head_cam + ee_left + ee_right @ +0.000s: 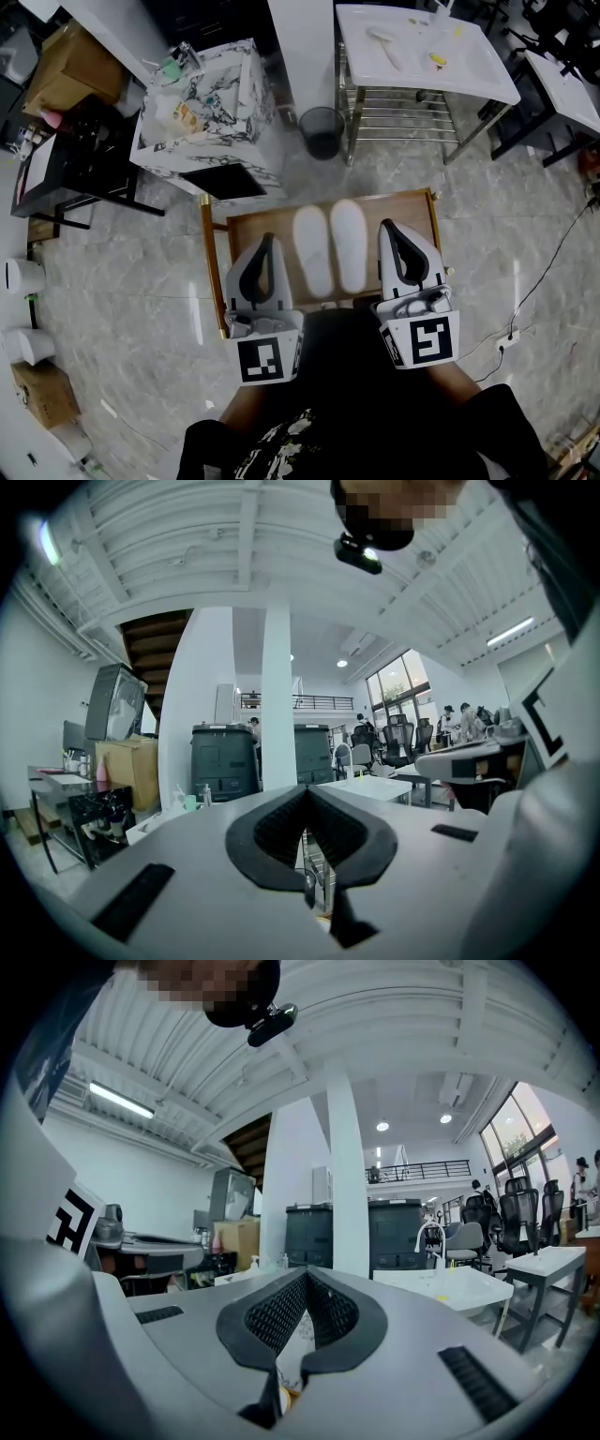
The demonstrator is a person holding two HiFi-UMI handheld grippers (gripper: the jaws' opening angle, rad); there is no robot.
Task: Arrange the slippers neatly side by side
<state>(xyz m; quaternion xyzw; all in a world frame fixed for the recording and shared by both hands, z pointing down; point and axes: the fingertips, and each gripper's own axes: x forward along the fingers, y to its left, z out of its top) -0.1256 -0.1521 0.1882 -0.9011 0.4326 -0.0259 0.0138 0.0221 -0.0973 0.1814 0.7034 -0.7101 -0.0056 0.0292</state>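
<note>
Slippers (pixel 349 246), both white, lie close side by side mid-tray on the wooden tray (pixel 251 227), and only the head view catches them. Left gripper (pixel 269 239) and right gripper (pixel 389 227) flank the pair at the tray's side edges. Each gripper view shows jaws pressed together, empty, facing a white pillar (pixel 278 696).

You see the slippers (pixel 330 246) matt white and soft, perhaps foam or cloth, on a smooth wooden table (pixel 281 214) over glossy floor tiles (pixel 141 281); your left gripper (pixel 269 240) and right gripper (pixel 389 228) are matt grey plastic with ribbed black pads (pixel 277 829).
</note>
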